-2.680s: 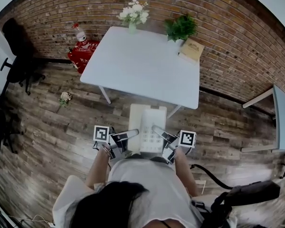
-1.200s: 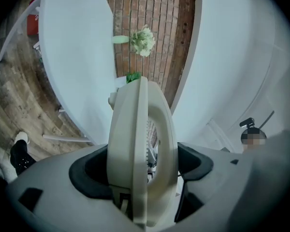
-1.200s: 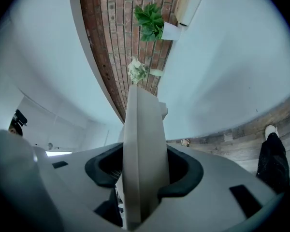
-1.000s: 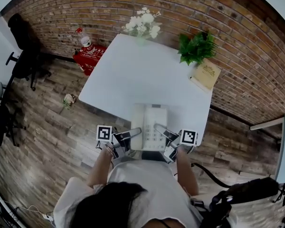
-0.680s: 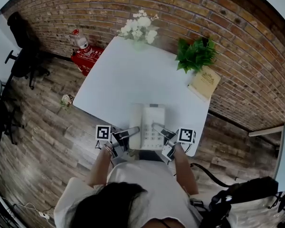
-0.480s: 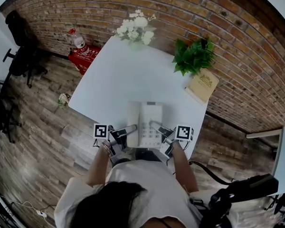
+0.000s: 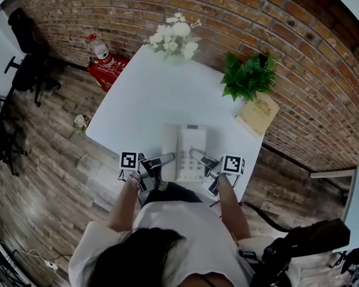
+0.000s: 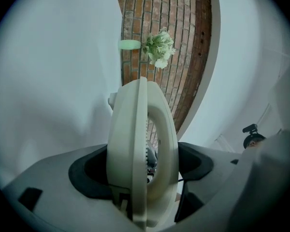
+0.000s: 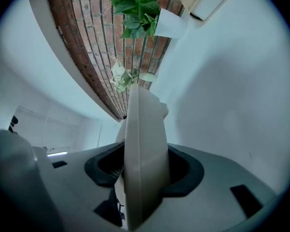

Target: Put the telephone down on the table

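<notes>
The left forearm (image 7: 123,203) and right forearm (image 7: 228,207) reach forward side by side. The left claw (image 7: 163,158) and right claw (image 7: 197,155) each clamp an opposite side of the telephone (image 7: 189,147).

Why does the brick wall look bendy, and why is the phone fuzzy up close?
Head view: the wide lens bows the brick wall into a curve. Left gripper view: the telephone sits too near, looming soft. Right gripper view: same, with black corners.
</notes>
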`<state>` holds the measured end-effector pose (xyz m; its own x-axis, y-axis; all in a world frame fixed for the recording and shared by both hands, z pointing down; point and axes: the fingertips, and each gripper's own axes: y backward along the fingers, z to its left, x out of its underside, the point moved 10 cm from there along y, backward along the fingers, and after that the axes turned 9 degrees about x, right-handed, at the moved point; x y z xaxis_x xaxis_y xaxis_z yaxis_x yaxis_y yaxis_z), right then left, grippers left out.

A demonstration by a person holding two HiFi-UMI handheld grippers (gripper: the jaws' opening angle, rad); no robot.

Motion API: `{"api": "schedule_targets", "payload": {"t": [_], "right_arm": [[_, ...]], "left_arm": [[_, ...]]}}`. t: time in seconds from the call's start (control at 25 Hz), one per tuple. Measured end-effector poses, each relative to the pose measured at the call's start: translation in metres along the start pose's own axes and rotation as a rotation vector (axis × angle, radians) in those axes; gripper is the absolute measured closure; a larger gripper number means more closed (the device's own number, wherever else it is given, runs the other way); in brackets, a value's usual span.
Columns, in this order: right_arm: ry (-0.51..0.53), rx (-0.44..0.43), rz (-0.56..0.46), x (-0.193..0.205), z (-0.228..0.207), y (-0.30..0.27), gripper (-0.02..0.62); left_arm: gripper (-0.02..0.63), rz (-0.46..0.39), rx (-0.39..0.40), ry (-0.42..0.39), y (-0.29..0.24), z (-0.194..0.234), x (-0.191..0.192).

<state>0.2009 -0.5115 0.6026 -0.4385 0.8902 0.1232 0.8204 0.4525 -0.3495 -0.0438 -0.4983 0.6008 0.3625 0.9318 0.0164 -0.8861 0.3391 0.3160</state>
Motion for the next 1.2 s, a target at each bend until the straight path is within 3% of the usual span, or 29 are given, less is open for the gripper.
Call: {"api": "schedule_targets", "payload": {"t": [0.16,0.56,1.2], "right_arm": [[0.027,0.005,-0.017,-0.006,0.005,-0.011,0.367],[-0.053,0.059,-0.015,-0.010,-0.010,-0.021,0.365],[-0.119,0.098,-0.030,-0.013,-0.030,-0.030,0.357]], "left_arm": [[0.227,0.014,-0.003,0.020,0.002,0.001,-0.014],[0.227,0.017,-0.045,0.103,0.001,0.021,-0.028],[0.223,0.045,-0.098,0.155,0.000,0.043,-0.044]]}}
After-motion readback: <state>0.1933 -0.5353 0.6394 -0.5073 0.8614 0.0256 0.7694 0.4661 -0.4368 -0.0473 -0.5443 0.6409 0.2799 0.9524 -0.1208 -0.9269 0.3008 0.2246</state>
